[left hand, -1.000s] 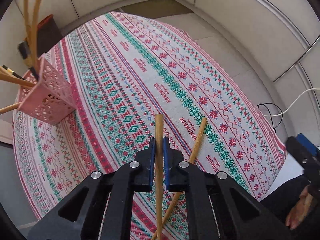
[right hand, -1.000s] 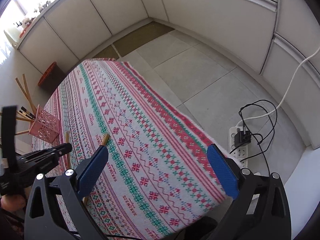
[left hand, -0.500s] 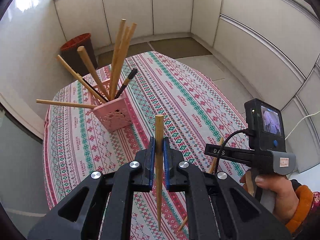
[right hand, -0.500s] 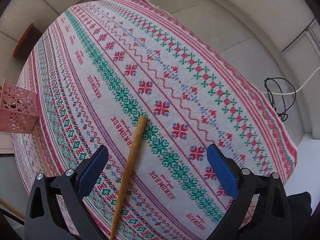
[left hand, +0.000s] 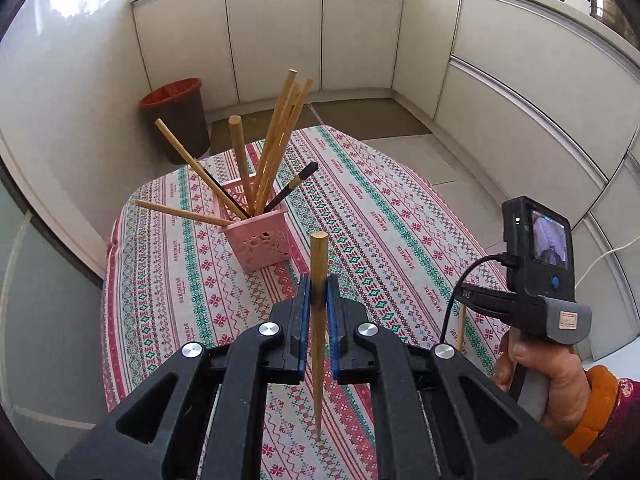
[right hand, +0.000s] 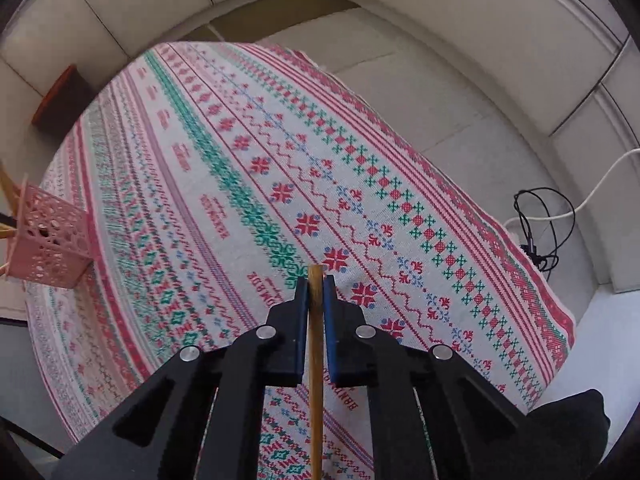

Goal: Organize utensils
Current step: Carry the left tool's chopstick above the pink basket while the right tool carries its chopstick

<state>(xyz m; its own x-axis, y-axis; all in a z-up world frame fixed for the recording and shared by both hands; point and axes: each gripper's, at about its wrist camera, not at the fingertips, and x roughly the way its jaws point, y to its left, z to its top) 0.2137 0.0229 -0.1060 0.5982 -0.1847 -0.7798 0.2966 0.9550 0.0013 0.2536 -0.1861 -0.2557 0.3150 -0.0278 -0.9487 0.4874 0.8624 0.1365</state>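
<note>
L claw (left hand: 318, 300) clamped tight on a wooden chopstick (left hand: 318, 264), stick near upright, tip hanging above the tablecloth (left hand: 384, 216). R claw (right hand: 316, 300) likewise pinched on a second chopstick (right hand: 315, 360), low over the cloth. Further out: pink holder (left hand: 260, 242) w/ several sticks already in, fanned. Step in hand, I'd say: carry to holder. Next calls for centring my L stick over the holder's mouth, tip down, clear of the leaning sticks, then letting go.

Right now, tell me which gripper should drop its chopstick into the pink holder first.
Left. The left gripper faces the pink holder squarely, its chopstick upright. For the right gripper, the holder sits far off-left.
</note>
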